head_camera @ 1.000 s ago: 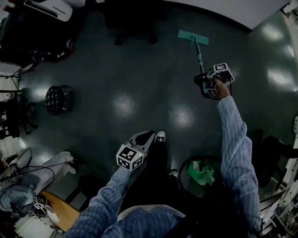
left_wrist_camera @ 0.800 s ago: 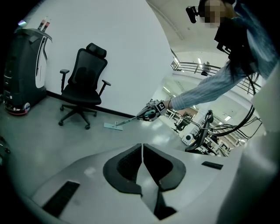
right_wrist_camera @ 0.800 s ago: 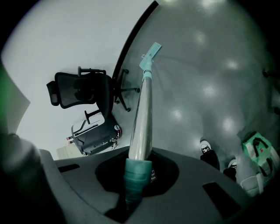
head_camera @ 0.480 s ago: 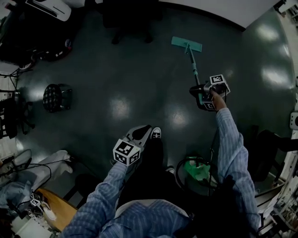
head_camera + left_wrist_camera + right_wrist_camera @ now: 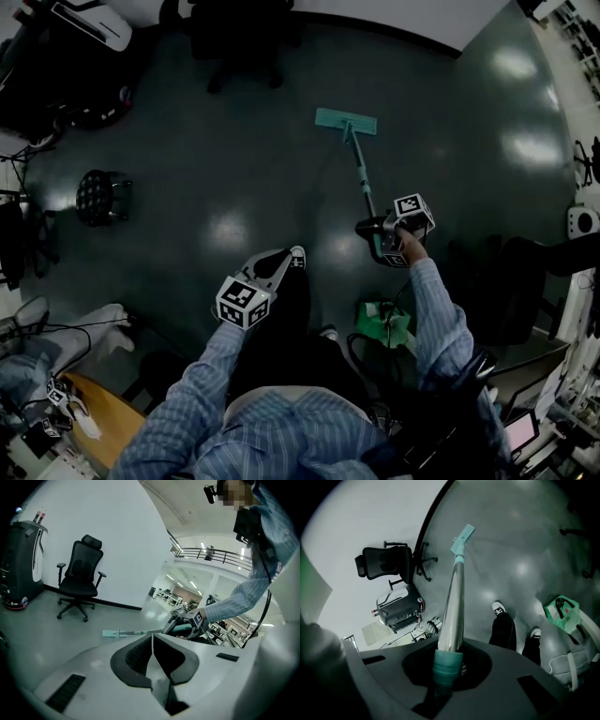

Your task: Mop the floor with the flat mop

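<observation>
The flat mop has a teal head point(image 5: 345, 121) lying flat on the dark floor, and its metal handle point(image 5: 360, 176) slants back toward me. My right gripper point(image 5: 373, 232) is shut on the handle's teal grip point(image 5: 444, 667); in the right gripper view the handle point(image 5: 453, 602) runs up to the mop head point(image 5: 462, 535). My left gripper point(image 5: 279, 261) hangs low in front of my legs, shut with nothing in it. From the left gripper view its jaws point(image 5: 152, 638) meet, and the mop head point(image 5: 114, 633) lies beyond them.
A black office chair point(image 5: 234, 37) stands by the far white wall, left of the mop. A round black stool point(image 5: 98, 197) is at the left. A green bag point(image 5: 382, 323) lies by my right foot. A dark machine point(image 5: 18, 564) stands left of the chair.
The right gripper has drawn the mop back toward me and leftward, so the head has slid across the floor away from the wall. The left gripper has stayed shut by my legs.
</observation>
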A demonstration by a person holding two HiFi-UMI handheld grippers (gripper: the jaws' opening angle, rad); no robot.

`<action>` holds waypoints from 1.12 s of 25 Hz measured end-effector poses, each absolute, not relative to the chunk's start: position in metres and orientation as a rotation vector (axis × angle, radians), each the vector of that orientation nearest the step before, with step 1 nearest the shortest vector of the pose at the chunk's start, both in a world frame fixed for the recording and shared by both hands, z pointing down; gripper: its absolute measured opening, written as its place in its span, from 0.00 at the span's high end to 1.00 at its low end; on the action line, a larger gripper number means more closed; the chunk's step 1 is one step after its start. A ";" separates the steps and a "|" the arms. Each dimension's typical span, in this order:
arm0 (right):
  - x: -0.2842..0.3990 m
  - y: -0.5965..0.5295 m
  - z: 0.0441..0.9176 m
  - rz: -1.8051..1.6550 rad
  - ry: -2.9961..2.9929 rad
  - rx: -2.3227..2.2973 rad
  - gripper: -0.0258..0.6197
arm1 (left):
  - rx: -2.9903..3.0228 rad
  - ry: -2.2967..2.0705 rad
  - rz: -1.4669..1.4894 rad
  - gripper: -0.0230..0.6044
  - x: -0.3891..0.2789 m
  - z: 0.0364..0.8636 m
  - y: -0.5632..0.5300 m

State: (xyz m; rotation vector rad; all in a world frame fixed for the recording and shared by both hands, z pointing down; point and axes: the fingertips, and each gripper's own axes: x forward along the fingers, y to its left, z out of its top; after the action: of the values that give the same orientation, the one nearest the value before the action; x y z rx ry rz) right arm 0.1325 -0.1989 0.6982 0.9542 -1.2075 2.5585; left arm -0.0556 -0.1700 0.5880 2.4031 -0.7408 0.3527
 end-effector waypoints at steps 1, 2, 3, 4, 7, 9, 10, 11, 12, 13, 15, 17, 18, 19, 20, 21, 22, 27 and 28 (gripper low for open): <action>0.130 -0.180 0.695 2.574 -1.205 0.949 0.92 | 2.407 -0.741 0.348 0.95 -0.054 0.585 -0.160; 0.126 -0.162 0.692 2.588 -1.201 0.942 0.92 | 2.410 -0.743 0.343 0.95 -0.054 0.583 -0.151; 0.122 -0.142 0.690 2.599 -1.200 0.935 0.92 | 2.410 -0.747 0.337 0.95 -0.055 0.582 -0.140; 0.119 -0.122 0.688 2.609 -1.197 0.929 0.92 | 2.409 -0.753 0.330 0.95 -0.056 0.580 -0.130; 0.109 -0.062 0.679 2.634 -1.179 0.907 0.92 | 2.402 -0.771 0.306 0.95 -0.059 0.574 -0.100; 0.107 -0.023 0.674 2.629 -1.169 0.896 0.92 | 2.404 -0.782 0.292 0.95 -0.059 0.568 -0.082; 0.106 -0.004 0.672 2.627 -1.165 0.892 0.92 | 2.404 -0.787 0.284 0.95 -0.059 0.566 -0.071; 0.106 0.017 0.670 2.624 -1.161 0.887 0.92 | 2.404 -0.793 0.274 0.95 -0.059 0.565 -0.059; 0.105 0.038 0.669 2.622 -1.157 0.881 0.92 | 2.403 -0.799 0.263 0.95 -0.059 0.564 -0.046; 0.104 0.059 0.668 2.620 -1.151 0.875 0.92 | 2.404 -0.806 0.255 0.95 -0.059 0.563 -0.033; 0.101 0.100 0.669 2.615 -1.151 0.865 0.92 | 2.412 -0.818 0.250 0.95 -0.061 0.562 -0.006; 0.096 0.139 0.672 2.618 -1.157 0.859 0.92 | 2.415 -0.829 0.246 0.95 -0.066 0.559 0.020; 0.090 0.158 0.672 2.623 -1.155 0.856 0.92 | 2.414 -0.834 0.239 0.95 -0.069 0.557 0.033; 0.084 0.178 0.672 2.625 -1.153 0.852 0.92 | 2.413 -0.838 0.232 0.95 -0.074 0.556 0.045; 0.077 0.197 0.672 2.626 -1.153 0.846 0.92 | 2.413 -0.839 0.227 0.95 -0.077 0.554 0.057; 0.072 0.216 0.671 2.625 -1.152 0.839 0.92 | 2.414 -0.840 0.227 0.95 -0.080 0.553 0.069; 0.069 0.234 0.670 2.622 -1.150 0.832 0.92 | 2.417 -0.841 0.230 0.95 -0.082 0.553 0.080; 0.071 0.319 0.665 2.601 -1.151 0.787 0.92 | 2.408 -0.862 0.214 0.95 -0.077 0.551 0.136; 0.073 0.334 0.664 2.596 -1.147 0.781 0.92 | 2.406 -0.862 0.208 0.95 -0.076 0.551 0.147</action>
State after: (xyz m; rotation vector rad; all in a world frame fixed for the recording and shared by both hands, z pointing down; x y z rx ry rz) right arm 0.0727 0.3340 0.6642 0.7808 -1.1470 2.5964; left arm -0.0758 0.1466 0.5511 2.4064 -0.8623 0.2078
